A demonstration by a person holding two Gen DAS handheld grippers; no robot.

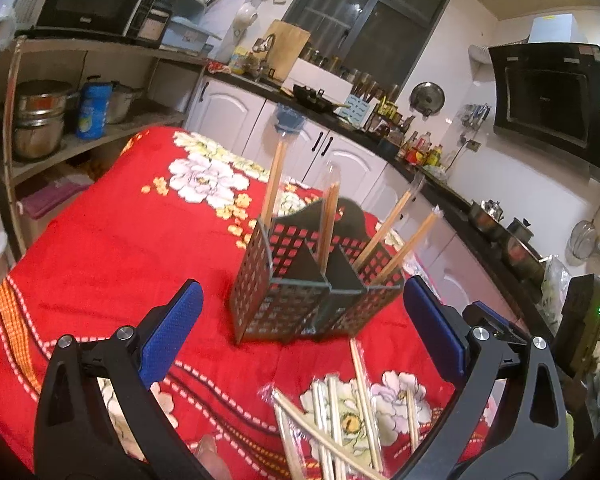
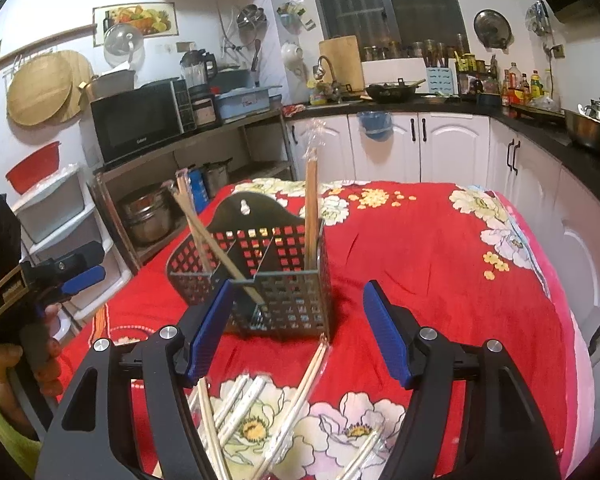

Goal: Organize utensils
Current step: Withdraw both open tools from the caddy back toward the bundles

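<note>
**Chopstick sorting: both grippers released, holder partly loaded**

The left gripper (image 1: 302,320) hovers spread wide with nothing between its blue pads (image 1: 172,336). It sits low over the near edge of the red flowered cloth (image 1: 112,240), and its opening frames the holder, probably so that either the holder or the loose stock below can be reached.

The holder (image 1: 320,280) is a dark perforated caddy standing upright near the middle of the cloth, with its raised hanging tab on the far side. Dividers split it into compartments. Its contents are wrapped chopsticks (image 1: 274,184):
- Left-hand compartment: one pair, near upright.
- Middle compartment: one pair, near upright.
- Right-hand compartment: two pairs, leaning outward.

They stand on end because the compartments are narrow and deep.

The loose chopsticks (image 1: 332,420) lie criss-crossed in clear wrappers on the cloth between the holder and the near edge, one reaching close to the holder's base. These appear to remain unsorted.

The right gripper (image 2: 296,328) is likewise spread and empty, poised above the same pile (image 2: 260,412), apparently ready for a pick.
</note>
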